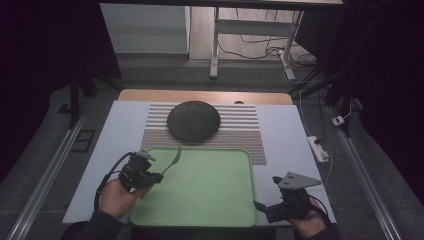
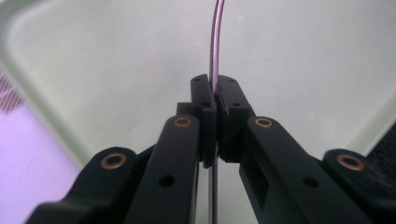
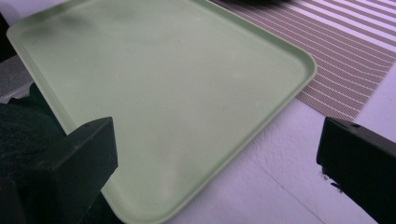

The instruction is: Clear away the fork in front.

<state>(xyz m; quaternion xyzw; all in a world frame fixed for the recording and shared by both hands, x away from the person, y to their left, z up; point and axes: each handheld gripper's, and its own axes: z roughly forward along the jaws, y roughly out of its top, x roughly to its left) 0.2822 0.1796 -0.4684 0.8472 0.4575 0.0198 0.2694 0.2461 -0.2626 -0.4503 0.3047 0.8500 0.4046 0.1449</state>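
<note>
Right gripper [image 1: 261,206] fingers gape wide beside the green tray [image 1: 210,200]; left gripper [image 1: 159,176] fingers pinch a fork [image 1: 171,159].

- A thin, curved silver metal fork [image 1: 171,159] is pinched between the shut jaws of the left claw [image 1: 159,176], raised over the near-left part of the tray, tines pointing up and away toward the tray's far edge.
- A pale green rectangular plastic tray [image 1: 210,200] with rounded corners and a low rim lies flat, its inside bare.
</note>
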